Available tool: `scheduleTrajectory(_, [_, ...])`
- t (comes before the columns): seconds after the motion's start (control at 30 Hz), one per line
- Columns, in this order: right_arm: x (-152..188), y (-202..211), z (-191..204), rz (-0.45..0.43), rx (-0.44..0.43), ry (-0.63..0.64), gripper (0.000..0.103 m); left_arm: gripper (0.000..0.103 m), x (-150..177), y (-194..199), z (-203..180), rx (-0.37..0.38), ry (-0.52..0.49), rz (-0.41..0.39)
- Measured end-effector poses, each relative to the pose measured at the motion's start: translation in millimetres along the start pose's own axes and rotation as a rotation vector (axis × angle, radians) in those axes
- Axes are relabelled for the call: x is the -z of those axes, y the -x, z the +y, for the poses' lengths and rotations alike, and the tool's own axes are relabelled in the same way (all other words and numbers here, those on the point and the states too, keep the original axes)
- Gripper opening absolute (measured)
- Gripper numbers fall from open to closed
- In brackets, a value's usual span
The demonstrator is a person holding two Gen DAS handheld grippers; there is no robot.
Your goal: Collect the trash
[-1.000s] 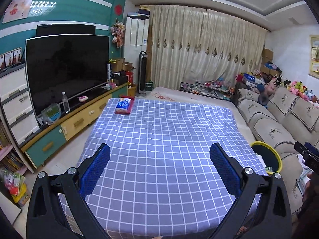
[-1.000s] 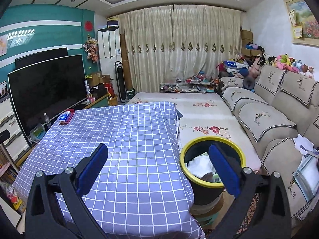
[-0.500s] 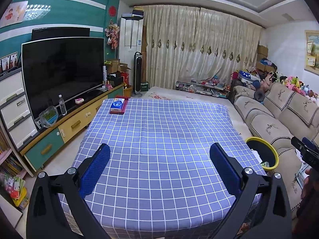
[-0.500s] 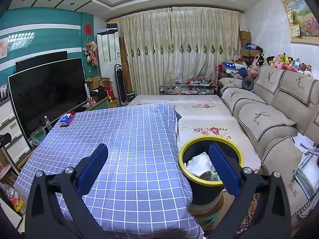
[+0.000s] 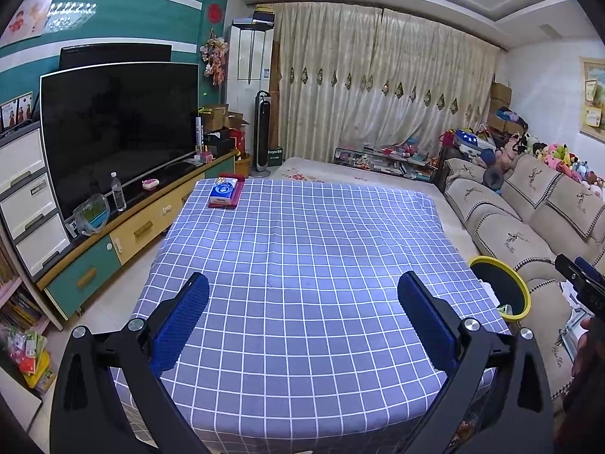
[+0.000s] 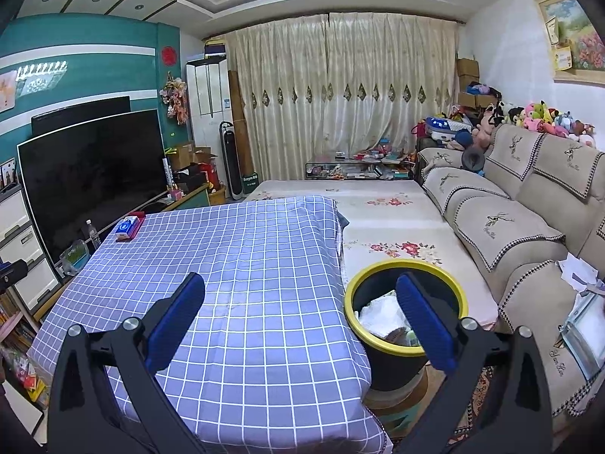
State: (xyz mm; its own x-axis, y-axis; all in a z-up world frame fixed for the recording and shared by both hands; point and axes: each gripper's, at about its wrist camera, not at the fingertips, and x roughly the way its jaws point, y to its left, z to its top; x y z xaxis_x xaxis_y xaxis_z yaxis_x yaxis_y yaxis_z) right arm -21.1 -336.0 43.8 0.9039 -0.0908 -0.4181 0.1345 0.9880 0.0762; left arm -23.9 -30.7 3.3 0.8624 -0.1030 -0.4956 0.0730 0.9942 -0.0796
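Both tongs spread wide, holding nothing, above the checked worktop.

Left tongs (image 5: pixel 302 316) hover over the blue-and-white cloth (image 5: pixel 302 249); right tongs (image 6: pixel 300 316) straddle its edge and the yellow-rimmed bin (image 6: pixel 382 268), which holds white crumpled trash (image 6: pixel 380 312). A tissue pack (image 5: pixel 224 192) lies at the far corner; TV (image 5: pixel 117 128) left, sofa (image 6: pixel 529 227) right.
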Motion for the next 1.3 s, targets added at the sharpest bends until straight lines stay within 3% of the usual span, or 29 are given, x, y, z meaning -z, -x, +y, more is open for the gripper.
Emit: scheduleTrajectory(1.3, [2.4, -5.1, 3.4, 0.008, -0.011, -0.013, 0.097, 0.098, 0.4, -8.0, 6.2, -0.006, -0.008, 0.018])
